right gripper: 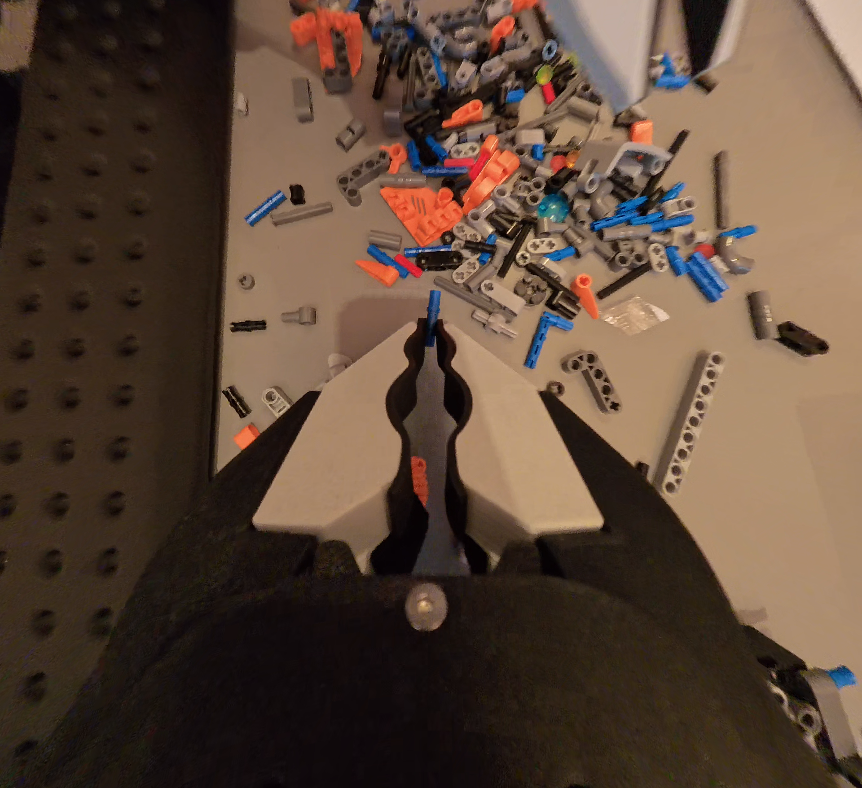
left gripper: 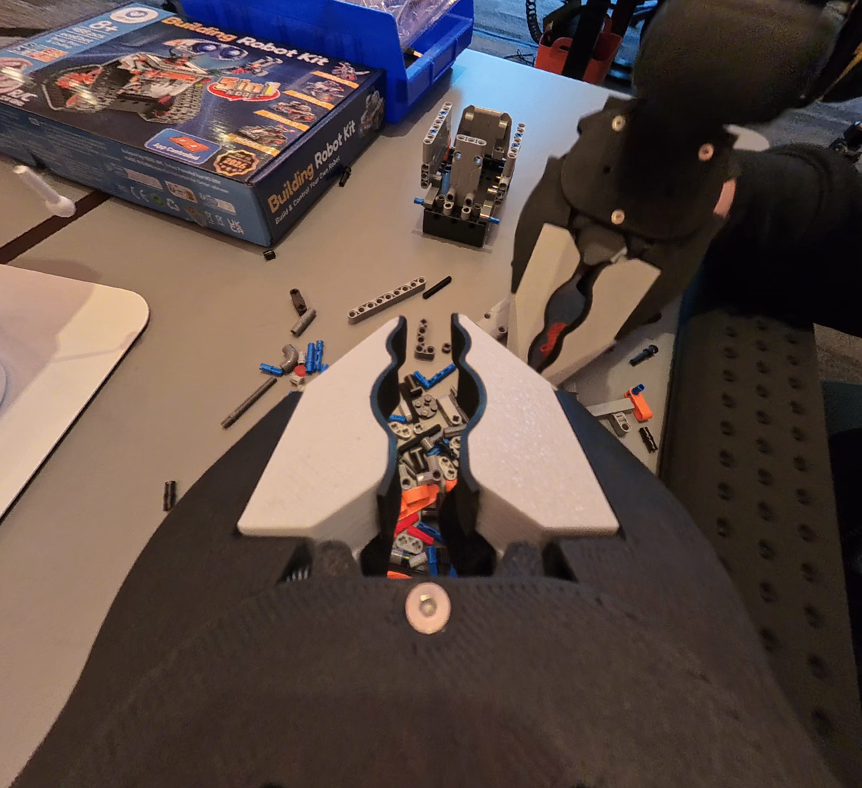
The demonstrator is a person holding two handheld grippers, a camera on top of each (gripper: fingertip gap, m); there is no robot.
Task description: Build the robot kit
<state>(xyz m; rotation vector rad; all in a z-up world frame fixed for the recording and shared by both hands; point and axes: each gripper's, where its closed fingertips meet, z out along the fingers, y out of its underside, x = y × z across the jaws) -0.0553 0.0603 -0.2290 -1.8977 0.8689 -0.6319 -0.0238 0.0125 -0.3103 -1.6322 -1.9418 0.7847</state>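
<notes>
My right gripper [right gripper: 432, 328] is shut on a small blue pin [right gripper: 433, 314] that sticks out past its tips, held just above the grey table at the near edge of a pile of loose building pieces [right gripper: 513, 187], orange, blue, grey and black. The right gripper also shows in the left wrist view [left gripper: 555, 341], tips down at the table. My left gripper [left gripper: 427, 322] is open and empty, hovering over the same pile of pieces [left gripper: 424, 439], seen between its jaws. A partly built grey and black model [left gripper: 466, 173] stands farther back on the table.
A blue kit box [left gripper: 177, 113] lies at the back left, a blue bin [left gripper: 326, 19] with plastic bags behind it. A long grey beam [left gripper: 386, 299] and scattered pins lie mid-table. A white board [left gripper: 60, 355] is at the left. A black perforated mat [left gripper: 746, 486] runs along the right. My right fingertips sit around 10 cm from my left ones.
</notes>
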